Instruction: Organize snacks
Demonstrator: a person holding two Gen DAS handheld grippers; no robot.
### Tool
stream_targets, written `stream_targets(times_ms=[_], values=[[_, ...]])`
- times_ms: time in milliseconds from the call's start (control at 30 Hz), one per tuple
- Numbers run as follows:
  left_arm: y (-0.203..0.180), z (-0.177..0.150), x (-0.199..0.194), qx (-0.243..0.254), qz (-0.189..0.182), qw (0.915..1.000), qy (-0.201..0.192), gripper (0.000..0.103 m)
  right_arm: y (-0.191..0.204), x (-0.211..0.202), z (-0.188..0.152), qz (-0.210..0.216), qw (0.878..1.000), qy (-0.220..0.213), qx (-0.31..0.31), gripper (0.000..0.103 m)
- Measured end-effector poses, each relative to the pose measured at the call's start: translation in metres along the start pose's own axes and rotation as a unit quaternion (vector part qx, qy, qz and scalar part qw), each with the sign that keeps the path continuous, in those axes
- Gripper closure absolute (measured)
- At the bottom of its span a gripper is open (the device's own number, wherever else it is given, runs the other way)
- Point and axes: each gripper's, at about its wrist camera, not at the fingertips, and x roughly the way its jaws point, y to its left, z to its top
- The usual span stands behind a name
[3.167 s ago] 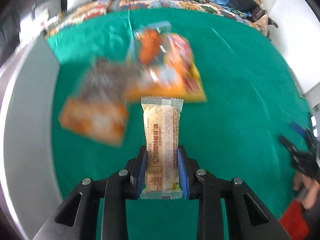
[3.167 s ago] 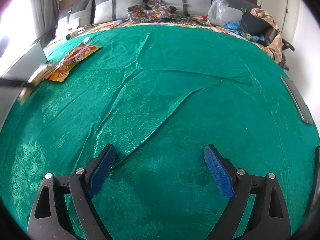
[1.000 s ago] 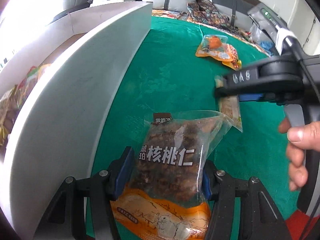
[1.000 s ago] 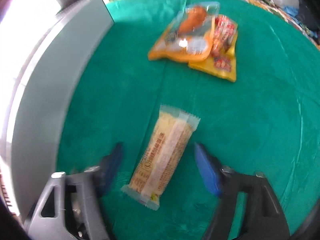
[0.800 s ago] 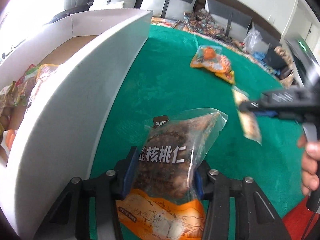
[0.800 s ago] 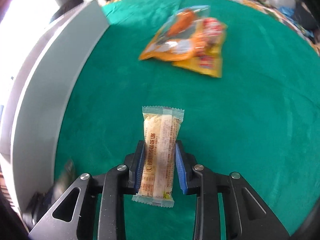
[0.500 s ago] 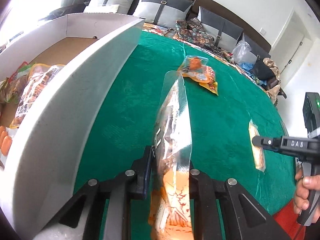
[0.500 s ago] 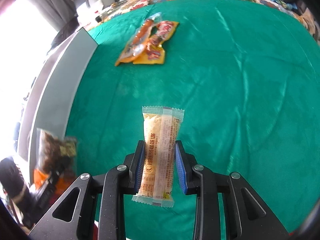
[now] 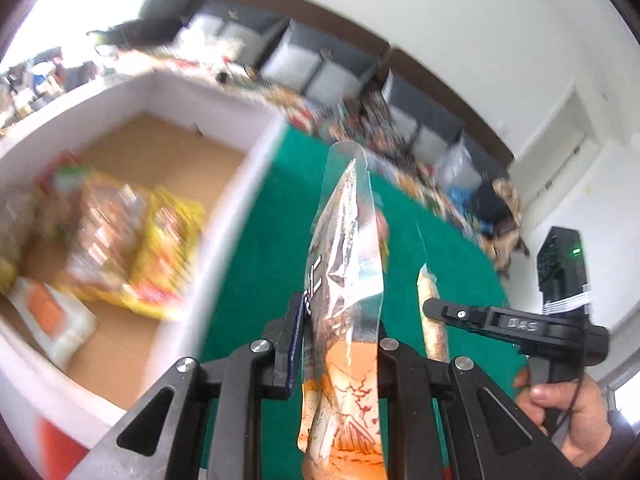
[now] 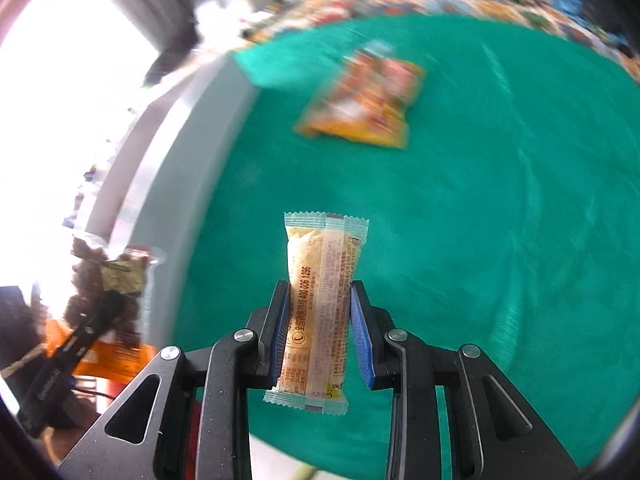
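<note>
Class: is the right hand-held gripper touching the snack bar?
Touching. In the right wrist view the right hand-held gripper has both blue pads pressed against the sides of the snack bar.

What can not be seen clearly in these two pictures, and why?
- Snacks inside the white box, left wrist view: motion blur smears them, so the labels are unreadable.
- Orange packets on the green cloth, right wrist view: blurred, so the count is unclear.
- Walnut bag in the left gripper: seen edge-on, with its bottom cut off by the frame.
</note>
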Motion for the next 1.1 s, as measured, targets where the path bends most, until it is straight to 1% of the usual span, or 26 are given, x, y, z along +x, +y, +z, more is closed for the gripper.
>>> stream_targets(times_ms=[67, 100, 167, 233, 267, 300, 333, 367, 400, 433, 467, 533, 567, 633, 700, 733, 767, 800, 833, 867, 933, 1000, 1067, 1100], values=[[0.022, 0.027, -0.02, -0.006, 0.029, 0.9994, -0.018, 0.084, 0.049, -0.009, 0.019, 0.045, 0.998, -0.014, -0.031, 0.072], [0.031, 0.035, -0.027, -0.007, 0.041, 0.9989, -0.022, 0.084, 0.078, -0.012, 0.028, 0.07, 0.996, -0.02, -0.051, 0.072], [0.058, 0.053, -0.045, -0.001, 0.094, 0.9951, -0.032, 0.084, 0.128, -0.014, 0.04, 0.114, 0.99, -0.021, -0.082, 0.072], [0.084, 0.062, -0.054, 0.005, 0.136, 0.9905, -0.022, 0.084, 0.178, -0.007, 0.047, 0.159, 0.981, -0.009, -0.107, 0.072], [0.096, 0.065, -0.056, 0.006, 0.161, 0.9868, -0.021, 0.076, 0.197, -0.001, 0.047, 0.174, 0.978, -0.001, -0.116, 0.072], [0.109, 0.067, -0.057, 0.005, 0.186, 0.9825, -0.016, 0.049, 0.213, 0.006, 0.047, 0.184, 0.975, 0.007, -0.121, 0.07], [0.118, 0.068, -0.057, 0.0, 0.203, 0.9792, -0.011, 0.03, 0.23, 0.017, 0.045, 0.2, 0.972, 0.018, -0.126, 0.068], [0.128, 0.067, -0.058, -0.005, 0.223, 0.9748, -0.012, 0.006, 0.242, 0.026, 0.042, 0.207, 0.969, 0.028, -0.132, 0.062], [0.132, 0.065, -0.059, -0.007, 0.232, 0.9726, -0.018, 0.003, 0.251, 0.036, 0.038, 0.212, 0.967, 0.042, -0.138, 0.042], [0.137, 0.062, -0.062, -0.01, 0.239, 0.9707, -0.025, 0.003, 0.255, 0.046, 0.035, 0.214, 0.965, 0.059, -0.14, 0.035], [0.14, 0.06, -0.065, -0.013, 0.24, 0.9704, -0.029, 0.003, 0.254, 0.052, 0.03, 0.214, 0.965, 0.068, -0.136, 0.034], [0.14, 0.05, -0.067, -0.025, 0.234, 0.9712, -0.039, 0.003, 0.238, 0.054, 0.023, 0.208, 0.968, 0.062, -0.128, 0.034], [0.138, 0.047, -0.065, -0.029, 0.23, 0.9718, -0.042, 0.003, 0.226, 0.054, 0.022, 0.192, 0.972, 0.052, -0.127, 0.034], [0.125, 0.036, -0.066, -0.032, 0.211, 0.9761, -0.041, 0.003, 0.193, 0.054, 0.029, 0.146, 0.981, 0.021, -0.129, 0.034], [0.096, 0.033, -0.057, -0.015, 0.187, 0.9817, -0.036, 0.003, 0.143, 0.051, 0.03, 0.076, 0.988, -0.02, -0.13, 0.029], [0.078, 0.029, -0.051, 0.0, 0.171, 0.9848, -0.034, 0.003, 0.116, 0.052, 0.034, 0.038, 0.99, -0.036, -0.129, 0.029], [0.057, 0.027, -0.047, 0.014, 0.154, 0.9875, -0.029, 0.003, 0.088, 0.054, 0.029, -0.002, 0.991, -0.047, -0.129, 0.029], [0.041, 0.024, -0.041, 0.028, 0.139, 0.9896, -0.024, 0.003, 0.053, 0.056, 0.026, -0.053, 0.989, -0.054, -0.127, 0.029], [0.023, 0.022, -0.035, 0.043, 0.123, 0.9913, -0.018, 0.003, 0.022, 0.055, 0.02, -0.093, 0.986, -0.057, -0.123, 0.029], [-0.003, 0.016, -0.024, 0.065, 0.099, 0.993, -0.007, 0.003, -0.006, 0.054, 0.014, -0.127, 0.983, -0.059, -0.118, 0.029], [-0.043, 0.007, -0.004, 0.095, 0.06, 0.9935, 0.015, 0.001, -0.065, 0.044, -0.001, -0.18, 0.976, -0.064, -0.101, 0.029], [-0.075, -0.005, 0.023, 0.116, 0.028, 0.9919, 0.043, 0.0, -0.102, 0.036, -0.012, -0.213, 0.971, -0.069, -0.087, 0.029], [-0.102, -0.02, 0.058, 0.132, 0.015, 0.9885, 0.073, 0.0, -0.135, 0.031, -0.02, -0.238, 0.965, -0.077, -0.073, 0.029], [-0.11, -0.03, 0.077, 0.14, 0.018, 0.9863, 0.086, 0.0, -0.144, 0.03, -0.021, -0.245, 0.964, -0.079, -0.068, 0.029]])
